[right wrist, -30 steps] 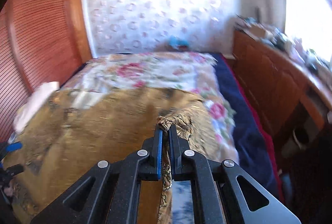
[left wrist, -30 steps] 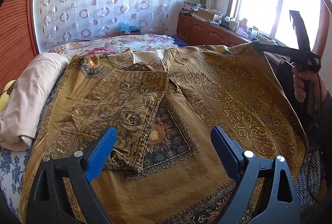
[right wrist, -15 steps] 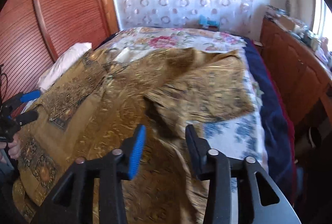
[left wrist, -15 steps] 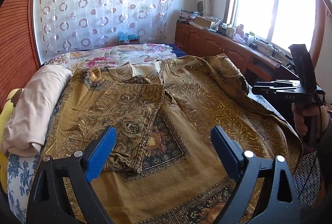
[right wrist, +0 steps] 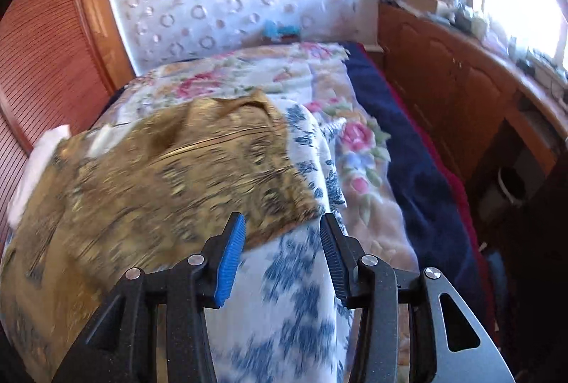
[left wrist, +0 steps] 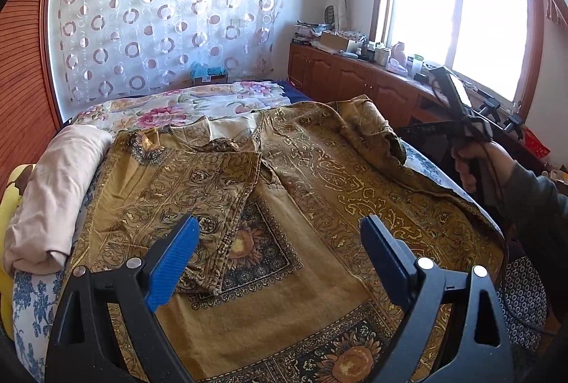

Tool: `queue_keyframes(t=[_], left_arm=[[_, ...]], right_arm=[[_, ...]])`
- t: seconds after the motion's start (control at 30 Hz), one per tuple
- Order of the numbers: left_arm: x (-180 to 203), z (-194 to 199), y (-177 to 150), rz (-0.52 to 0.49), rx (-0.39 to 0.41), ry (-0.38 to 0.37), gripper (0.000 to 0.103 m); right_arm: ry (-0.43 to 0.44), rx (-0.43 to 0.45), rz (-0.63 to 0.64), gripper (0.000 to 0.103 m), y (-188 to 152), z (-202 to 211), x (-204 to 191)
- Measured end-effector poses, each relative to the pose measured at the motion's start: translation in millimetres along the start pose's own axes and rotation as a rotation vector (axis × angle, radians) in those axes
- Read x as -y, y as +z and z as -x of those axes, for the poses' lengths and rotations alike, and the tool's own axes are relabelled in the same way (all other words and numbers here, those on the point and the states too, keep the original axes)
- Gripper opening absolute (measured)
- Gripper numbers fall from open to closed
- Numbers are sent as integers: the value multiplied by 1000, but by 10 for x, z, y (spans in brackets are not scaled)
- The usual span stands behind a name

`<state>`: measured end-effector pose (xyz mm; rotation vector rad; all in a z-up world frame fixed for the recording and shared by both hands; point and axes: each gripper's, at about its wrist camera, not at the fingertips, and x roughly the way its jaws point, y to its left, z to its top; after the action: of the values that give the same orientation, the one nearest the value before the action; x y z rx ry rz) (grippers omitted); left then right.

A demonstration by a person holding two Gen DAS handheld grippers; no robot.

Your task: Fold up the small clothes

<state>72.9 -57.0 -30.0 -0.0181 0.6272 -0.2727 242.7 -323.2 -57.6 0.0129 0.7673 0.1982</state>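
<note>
While the gold patterned garment [left wrist: 305, 191] lies spread across the bed [left wrist: 32, 305], its left sleeve is already folded in over the front panel; the right sleeve [right wrist: 227, 148] lies bunched near the bed's window-side edge. Left gripper [left wrist: 277, 251] hovers over the garment's lower front, jaws wide, nothing between them. Right gripper [right wrist: 280, 248]: jaws partly apart, empty, above the blue-and-white floral sheet [right wrist: 294, 294] just beside the sleeve's edge; that view is motion-blurred. In the left wrist view the person's right hand [left wrist: 472, 163] holds that gripper off the bed's side.

Around it:
- one rolled pale pink blanket [left wrist: 53, 191] along the garment's left edge, touching it
- one pink-flowered quilt [left wrist: 184, 106] beyond the collar
- one navy blanket [right wrist: 408, 152] between bed and cabinets
- wooden cabinet run [left wrist: 355, 81] under the window [left wrist: 458, 14], top cluttered with small items, too small to count
- ring-patterned curtain [left wrist: 167, 17] on the far wall
- slatted wood panel [right wrist: 39, 49] on the left

Two grippers, one garment, and nothing lies on top of the garment.
</note>
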Motion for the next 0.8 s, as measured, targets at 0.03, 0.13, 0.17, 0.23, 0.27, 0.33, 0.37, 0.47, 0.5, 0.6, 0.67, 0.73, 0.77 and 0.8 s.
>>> queue_keyframes(t=[0.03,0.13,0.17,0.23,0.27,0.33,0.37,0.47,0.5,0.6,0.67,0.73,0.77,0.8], left_arm=[[1,3,-13,1,-1,2,93],[-43,-7,-35,13,-6,3,93],[-55,-9,-38,16,-6,3,93],[-73,-16,-56,23,-8,3,93],[-75,-26,-58,25,-9,2,93],[-76,-37,-72,29,-13,0,93],[-72,-41,-78,27,-15,0,93],[-67,-37,-84,22,-15,2,93],[-71,-36,-86,22,-15,3,93],[-109,-38,-68,30,-13,9,93],[-133,-37,-66,40,-11,11,93],[-167,-32,-69,52,-8,11,93],[-176,-31,-67,54,-7,12,93],[-187,-26,-66,58,-5,13,93]], right_arm=[[-7,-10,-6,46,47,-61,-12],[-49,-47,4,38,126,-175,-114],[-60,-47,13,33,167,-157,-114],[-62,-38,40,32,153,-63,-157],[-65,-36,56,27,147,-53,-207],[-60,-38,79,18,108,-12,-180],[-54,-35,89,16,111,-24,-210],[-66,-14,125,9,28,98,-241],[-64,-2,129,8,19,129,-248],[-54,57,139,8,-8,345,-243],[-33,112,161,8,55,567,-340],[-5,160,193,8,115,786,-463],[10,186,215,8,179,902,-570],[26,202,233,8,215,982,-650]])
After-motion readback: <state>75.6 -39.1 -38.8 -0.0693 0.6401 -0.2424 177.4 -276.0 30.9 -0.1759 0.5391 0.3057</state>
